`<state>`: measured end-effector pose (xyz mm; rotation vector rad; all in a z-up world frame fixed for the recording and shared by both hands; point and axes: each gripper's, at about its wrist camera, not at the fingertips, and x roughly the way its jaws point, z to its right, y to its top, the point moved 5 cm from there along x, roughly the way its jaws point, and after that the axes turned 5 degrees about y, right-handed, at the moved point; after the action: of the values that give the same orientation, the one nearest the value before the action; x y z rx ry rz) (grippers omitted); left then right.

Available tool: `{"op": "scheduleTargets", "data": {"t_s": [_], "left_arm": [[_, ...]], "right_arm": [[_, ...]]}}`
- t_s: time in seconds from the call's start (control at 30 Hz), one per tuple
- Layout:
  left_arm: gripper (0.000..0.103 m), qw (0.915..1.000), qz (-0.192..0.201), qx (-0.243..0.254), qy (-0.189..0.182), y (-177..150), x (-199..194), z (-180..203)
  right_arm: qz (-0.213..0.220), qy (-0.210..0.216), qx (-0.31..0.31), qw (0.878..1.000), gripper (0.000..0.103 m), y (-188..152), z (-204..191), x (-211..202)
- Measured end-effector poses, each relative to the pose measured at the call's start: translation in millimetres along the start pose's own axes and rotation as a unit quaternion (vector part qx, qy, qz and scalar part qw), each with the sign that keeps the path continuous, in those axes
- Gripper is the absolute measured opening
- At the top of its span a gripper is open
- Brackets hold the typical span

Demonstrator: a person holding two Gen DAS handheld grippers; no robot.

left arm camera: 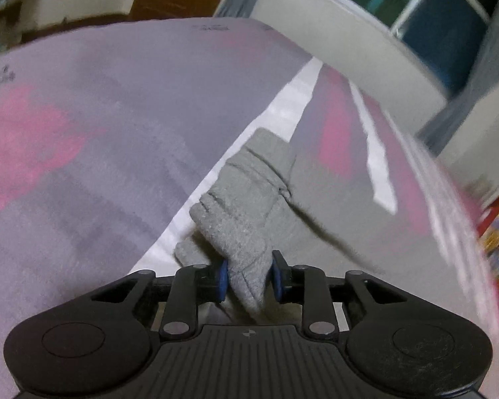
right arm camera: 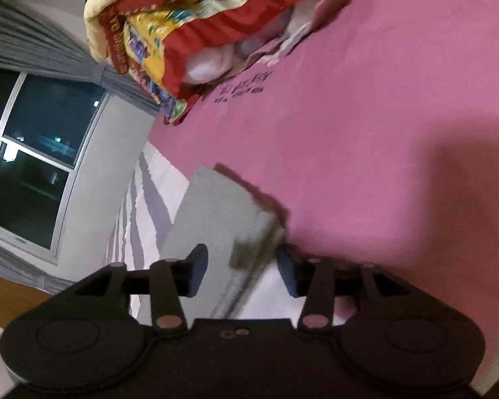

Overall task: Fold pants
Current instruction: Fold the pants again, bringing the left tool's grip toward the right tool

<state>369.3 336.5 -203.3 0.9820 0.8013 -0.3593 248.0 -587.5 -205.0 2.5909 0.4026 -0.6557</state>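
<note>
Two tongs, left tongs [left arm camera: 248, 274] pinching grey pants [left arm camera: 246, 226], right tongs [right arm camera: 243, 271] astride fold.

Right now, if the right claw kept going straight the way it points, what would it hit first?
Most likely the grey pants: the folded fabric already lies between the open right claw fingers, with the pink bedsheet beyond. Depth is hard to judge.

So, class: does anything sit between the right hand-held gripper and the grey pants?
Nothing visible. The pants already lie between the open fingers of the right hand-held gripper, on the pink sheet.
</note>
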Motion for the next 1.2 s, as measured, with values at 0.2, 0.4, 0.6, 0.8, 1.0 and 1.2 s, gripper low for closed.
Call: {"op": "scheduleTargets", "data": {"t_s": [0.2, 0.4, 0.6, 0.8, 1.0, 1.2], "left_arm": [[0.028, 0.9978, -0.004, 0.053, 0.038, 4, 3, 14], [0.028, 0.9969, -0.008, 0.060, 0.052, 6, 1, 21], [0.028, 0.9984, 0.040, 0.028, 0.029, 13, -40, 16], [0.028, 0.9959, 0.084, 0.003, -0.035, 7, -68, 17], [0.028, 0.9975, -0.052, 0.035, -0.032, -15, 0, 28], [0.028, 0.9981, -0.040, 0.025, -0.041, -14, -2, 23]], "right_arm": [[0.045, 0.021, -0.097, 0.994, 0.014, 17, -45, -18], [-0.005, -0.032, -0.056, 0.998, 0.015, 8, 10, 2], [-0.019, -0.019, -0.050, 0.998, 0.017, 9, 10, -6], [-0.029, -0.012, -0.056, 0.998, 0.017, 6, 11, -6], [-0.029, -0.009, -0.036, 0.999, 0.029, 10, 8, 2], [-0.051, -0.017, -0.058, 0.997, 0.039, 12, -1, 14]]}}
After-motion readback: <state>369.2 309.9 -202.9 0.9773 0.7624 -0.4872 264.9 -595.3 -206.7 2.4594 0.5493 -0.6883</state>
